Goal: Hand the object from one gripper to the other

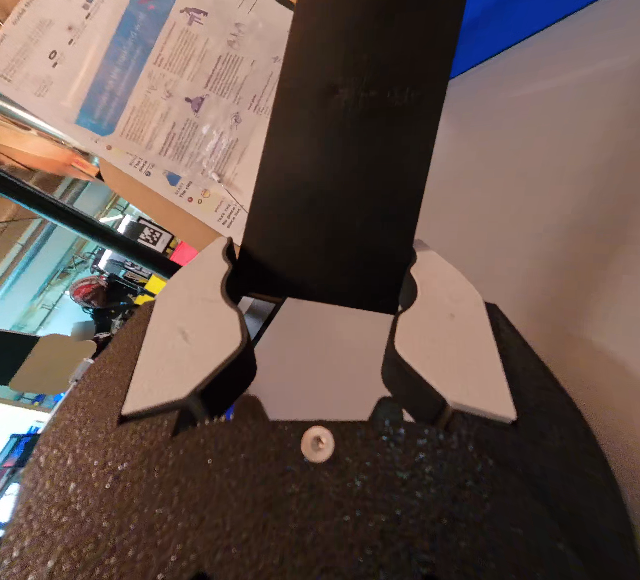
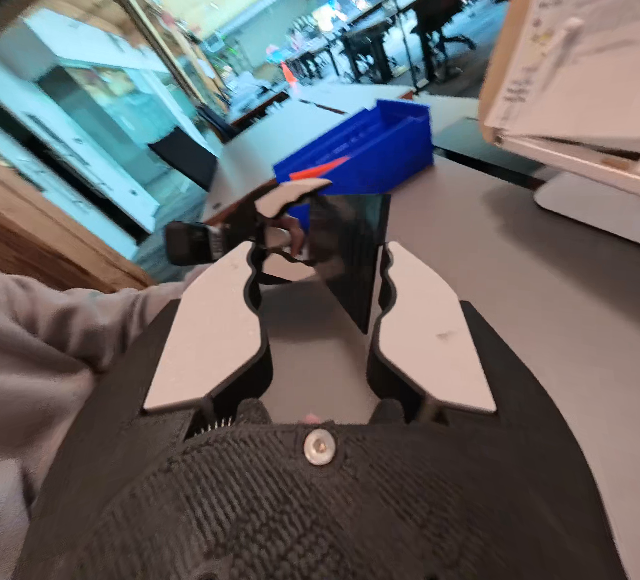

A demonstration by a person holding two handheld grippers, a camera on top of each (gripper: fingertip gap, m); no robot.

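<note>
A flat black slab (image 1: 349, 134) stands up between the fingers of my left gripper (image 1: 323, 251), which is shut on its lower end. In the right wrist view the same slab (image 2: 349, 251) hangs above the grey table, with the left gripper (image 2: 287, 213) holding its far side. My right gripper (image 2: 318, 251) is open with its fingers either side of the slab's near end. The slab's edge lies close to the right finger (image 2: 415, 321) and apart from the left finger (image 2: 214, 321).
A blue bin (image 2: 363, 154) sits on the grey table (image 2: 502, 303) just behind the slab and also shows in the left wrist view (image 1: 540, 9). A printed sheet on a cardboard panel (image 1: 145, 78) stands at the right (image 2: 568, 44). A grey sleeve (image 2: 52, 338) is at the left. Left tips to right tips: about 15 cm.
</note>
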